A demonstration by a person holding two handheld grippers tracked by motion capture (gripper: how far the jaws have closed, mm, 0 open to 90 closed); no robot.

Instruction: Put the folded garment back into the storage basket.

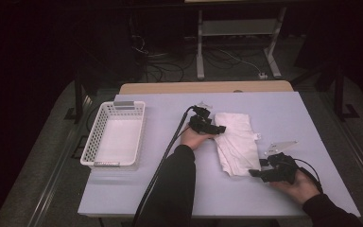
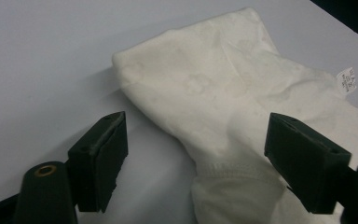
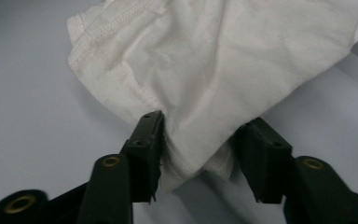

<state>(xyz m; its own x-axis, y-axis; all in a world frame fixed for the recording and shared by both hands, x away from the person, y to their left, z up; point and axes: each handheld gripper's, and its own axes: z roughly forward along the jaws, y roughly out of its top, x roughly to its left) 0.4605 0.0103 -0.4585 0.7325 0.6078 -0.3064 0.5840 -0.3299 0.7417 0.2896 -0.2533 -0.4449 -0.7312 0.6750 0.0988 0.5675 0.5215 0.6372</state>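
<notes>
- On the pale blue table [image 1: 137, 189], right of centre, we see a folded white cloth [image 1: 236, 139] lying flat, long side running away from the person toward the far edge.
- We note a white slotted basket [image 1: 94, 137] standing on the table's left part, well apart from the cloth.
- We see the left gripper [image 1: 216, 128] held level at the cloth's left edge, near its far end, in the left hand [image 1: 194, 138].
- From the left gripper view we record the jaws spread, the left pad [image 2: 103, 158] over bare table and the right pad [image 2: 303, 158] over the cloth; the hemmed edge of the cloth [image 2: 223, 116] lies between them, neither pad pressing on it. We count this gripper as released.
- We see a small white label [image 2: 347, 80] sticking out of the cloth's far side.
- We see the right gripper [image 1: 260, 172] at the near right corner of the cloth, held in the right hand [image 1: 300, 185].
- From the right gripper view we record the right gripper [image 3: 200, 140] with a bunched corner of the cloth [image 3: 214, 70] between its jaws; the left pad [image 3: 147, 140] touches the fabric, and the fabric puckers there. The right pad is partly hidden behind the fold, so we cannot tell for certain that the pinch is complete.
</notes>
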